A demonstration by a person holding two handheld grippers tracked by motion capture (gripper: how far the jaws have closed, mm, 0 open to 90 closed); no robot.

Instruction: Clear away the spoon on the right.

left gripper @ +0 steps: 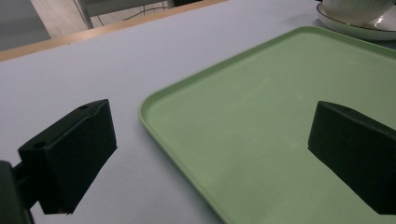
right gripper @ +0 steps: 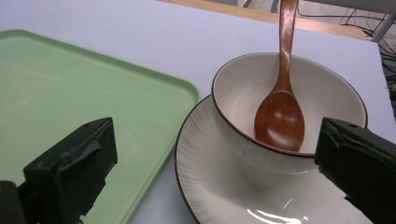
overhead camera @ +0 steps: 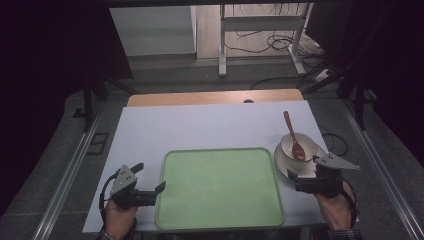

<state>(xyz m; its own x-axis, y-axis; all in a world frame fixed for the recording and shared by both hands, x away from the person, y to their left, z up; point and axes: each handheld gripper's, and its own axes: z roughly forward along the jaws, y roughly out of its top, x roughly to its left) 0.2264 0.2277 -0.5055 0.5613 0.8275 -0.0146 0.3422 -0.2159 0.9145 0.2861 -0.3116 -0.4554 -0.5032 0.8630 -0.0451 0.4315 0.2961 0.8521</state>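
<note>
A light green tray (overhead camera: 220, 190) lies on the white table in front of me. To its right a cream bowl (overhead camera: 298, 145) stands on a cream plate (overhead camera: 282, 161), and a brown wooden spoon (overhead camera: 294, 137) rests in the bowl with its handle pointing away. My left gripper (overhead camera: 150, 187) is open at the tray's left edge (left gripper: 159, 135), jaws straddling the rim. My right gripper (overhead camera: 302, 175) is open just before the plate (right gripper: 224, 186), with the bowl (right gripper: 243, 93) and spoon (right gripper: 280, 116) ahead of its jaws.
The white table top (overhead camera: 200, 125) has bare room behind the tray. A wooden strip (overhead camera: 215, 96) runs along its far edge. Beyond stand a metal frame (overhead camera: 222, 45) and cables on the floor (overhead camera: 280, 42).
</note>
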